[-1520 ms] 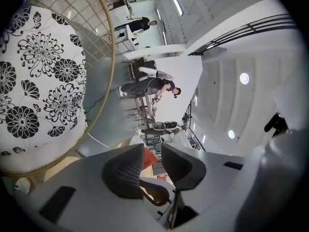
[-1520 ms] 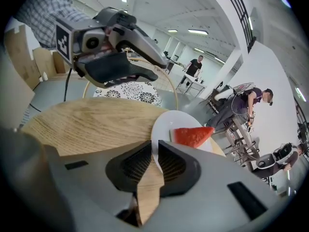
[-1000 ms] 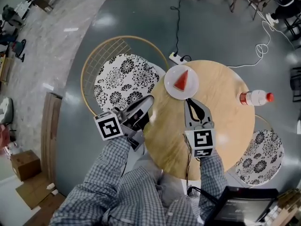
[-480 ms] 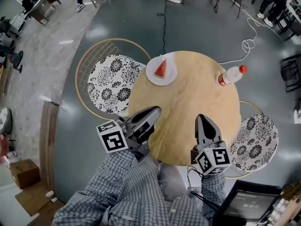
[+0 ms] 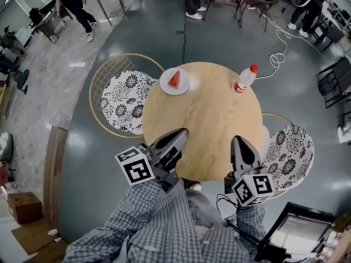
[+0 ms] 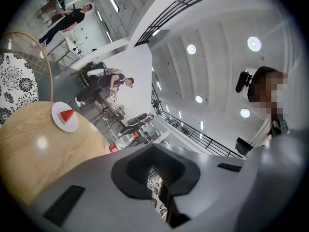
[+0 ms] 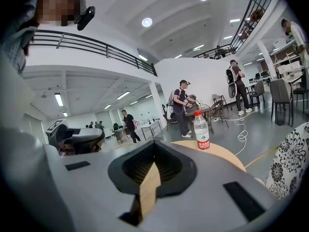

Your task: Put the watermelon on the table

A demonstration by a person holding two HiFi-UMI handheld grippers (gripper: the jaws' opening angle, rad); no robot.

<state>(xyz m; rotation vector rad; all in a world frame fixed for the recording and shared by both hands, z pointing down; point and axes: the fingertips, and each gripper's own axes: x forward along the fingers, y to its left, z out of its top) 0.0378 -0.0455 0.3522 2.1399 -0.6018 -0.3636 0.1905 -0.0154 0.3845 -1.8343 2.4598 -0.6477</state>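
Note:
A red watermelon wedge [image 5: 174, 79] lies on a white plate [image 5: 167, 86] at the far left edge of the round wooden table [image 5: 203, 119]. The left gripper view shows the same wedge [image 6: 66, 115] far off at the left. My left gripper [image 5: 181, 133] hangs at the table's near left edge, shut, with nothing in it. At the near right edge my right gripper [image 5: 239, 141] is likewise shut and empty. Both are well short of the plate.
A clear water bottle with a red cap [image 5: 244, 78] stands at the table's far right, and shows ahead of the right gripper [image 7: 201, 131]. Round chairs with floral cushions flank the table at left [image 5: 123, 95] and right [image 5: 288, 149]. A white cable [image 5: 277, 53] lies on the floor.
Both grippers have drawn back from the plate toward my body, to the table's near edge. The plate with the wedge stays on the table. Both stay shut.

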